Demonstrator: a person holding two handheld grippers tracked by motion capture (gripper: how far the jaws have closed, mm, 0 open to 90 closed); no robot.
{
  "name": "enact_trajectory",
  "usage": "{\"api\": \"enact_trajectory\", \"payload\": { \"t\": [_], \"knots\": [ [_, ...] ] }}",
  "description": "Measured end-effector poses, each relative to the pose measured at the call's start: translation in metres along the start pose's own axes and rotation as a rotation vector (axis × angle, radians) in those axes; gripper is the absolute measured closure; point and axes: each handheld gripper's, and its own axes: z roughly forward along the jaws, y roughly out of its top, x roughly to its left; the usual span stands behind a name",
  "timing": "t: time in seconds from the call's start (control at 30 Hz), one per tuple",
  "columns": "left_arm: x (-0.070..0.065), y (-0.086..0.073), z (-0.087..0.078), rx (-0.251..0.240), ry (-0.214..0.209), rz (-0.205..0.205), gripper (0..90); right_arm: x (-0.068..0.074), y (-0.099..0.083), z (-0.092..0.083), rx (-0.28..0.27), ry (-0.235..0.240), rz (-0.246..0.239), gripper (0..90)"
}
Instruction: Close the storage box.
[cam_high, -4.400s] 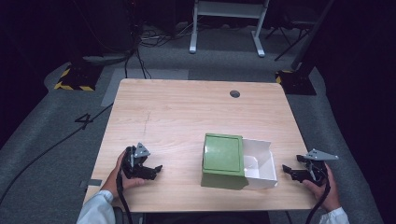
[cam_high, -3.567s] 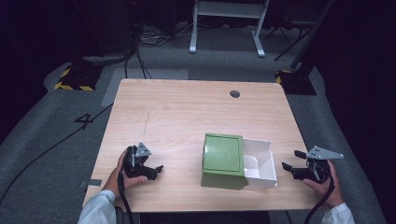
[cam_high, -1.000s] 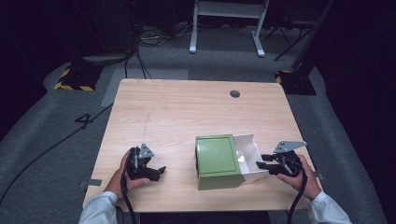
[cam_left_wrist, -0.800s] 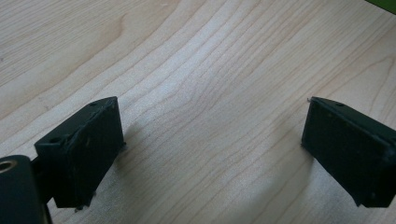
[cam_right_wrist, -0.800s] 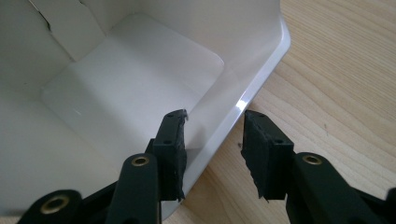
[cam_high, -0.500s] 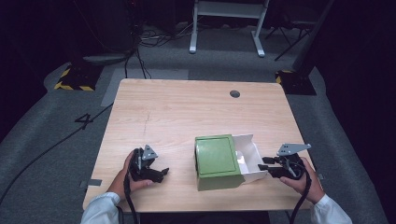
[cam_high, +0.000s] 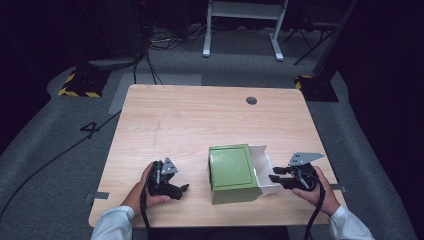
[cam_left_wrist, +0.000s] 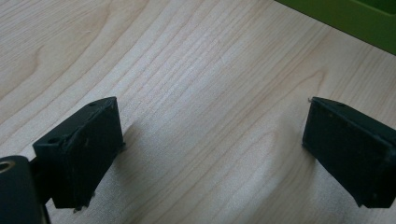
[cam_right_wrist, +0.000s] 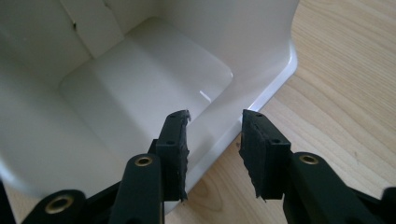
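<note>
A green box (cam_high: 231, 170) lies near the front edge of the wooden table (cam_high: 200, 120). A white tray (cam_high: 264, 170) sticks out of its right side. My right gripper (cam_high: 274, 179) is at the tray's right end. In the right gripper view it (cam_right_wrist: 215, 126) stands open, one jaw inside the white tray (cam_right_wrist: 140, 84) and one outside, with the rim between them. My left gripper (cam_high: 181, 189) rests on the table to the left of the box. It (cam_left_wrist: 212, 140) is wide open over bare wood, with a corner of the green box (cam_left_wrist: 355, 18) ahead.
A dark round hole (cam_high: 251, 100) sits in the table near its far right. Beyond the table, a white metal frame (cam_high: 242, 20) and cables (cam_high: 150, 45) stand on the grey floor. The table's front edge runs just behind both hands.
The green box and its tray now sit farther left than at the start, with the tray pushed partly in. The right gripper followed to the tray's end. The left gripper crept slightly right.
</note>
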Motion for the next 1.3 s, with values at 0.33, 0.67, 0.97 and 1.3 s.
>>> {"api": "enact_trajectory", "payload": {
  "t": [0.33,0.67,0.97,1.3],
  "knots": [
    [0.000,0.000,0.000,0.004,0.000,-0.001,4.8,0.003,0.013,0.006,-0.014,-0.011,-0.036,64.8],
    [0.000,0.000,0.000,0.004,-0.002,0.000,4.7,-0.010,0.004,0.007,0.000,-0.039,0.016,61.2],
    [0.000,0.001,0.000,0.006,-0.003,0.003,4.7,-0.017,0.007,0.014,-0.002,-0.011,0.063,62.6],
    [0.000,0.001,0.001,0.005,-0.005,0.003,4.4,-0.013,0.010,0.018,0.012,-0.011,0.065,60.9]
  ]
}}
